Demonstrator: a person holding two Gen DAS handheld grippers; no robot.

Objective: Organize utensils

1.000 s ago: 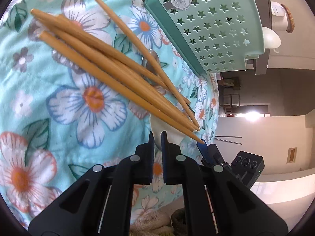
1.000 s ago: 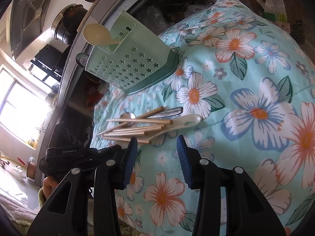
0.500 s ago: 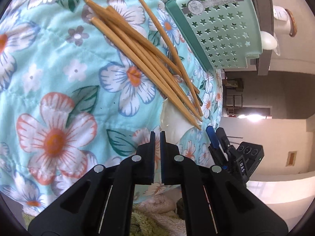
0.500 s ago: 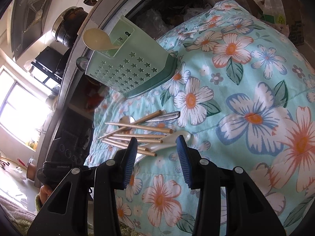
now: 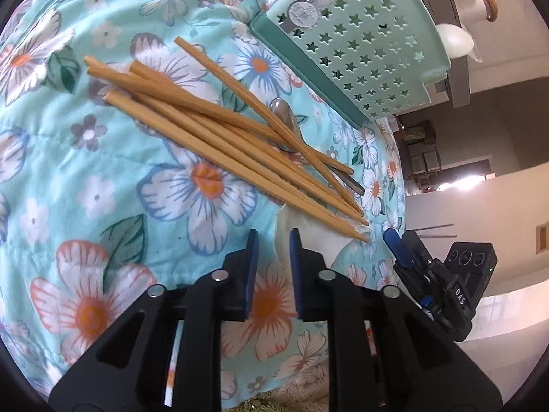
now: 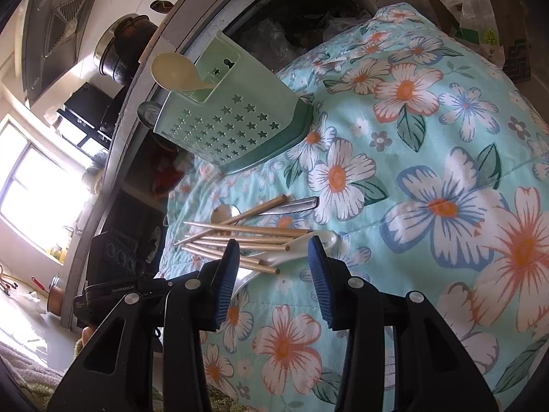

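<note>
Loosely piled, the wooden chopsticks [image 5: 219, 137] lie fanned across the floral cloth [image 5: 103, 178], their thin tips bunched toward its near edge and their thick ends spread toward the middle. A metal spoon [image 5: 286, 120] sits under them, its bowl toward the mint holder [image 5: 357, 55], and a white ceramic spoon [image 6: 308, 245] lies partly beneath the tips. The holder, star-punched with a darker green base, stands tilted near the far edge of the cloth, with a cream plastic spoon [image 6: 175, 72] poking out of its top. The left gripper [image 5: 272, 243] hovers at the near edge just short of the chopstick tips; its jaws have just been opening a little, stand a narrow gap apart and grasp nothing, the white spoon just beyond them. The right gripper [image 6: 272, 250] hangs over the pile from the other side, its jaws released about half wide, nothing held. Bare cloth spreads wide to the left of the pile in the left wrist view. A dark pot [image 6: 127, 48] stands on the counter beyond the holder
</note>
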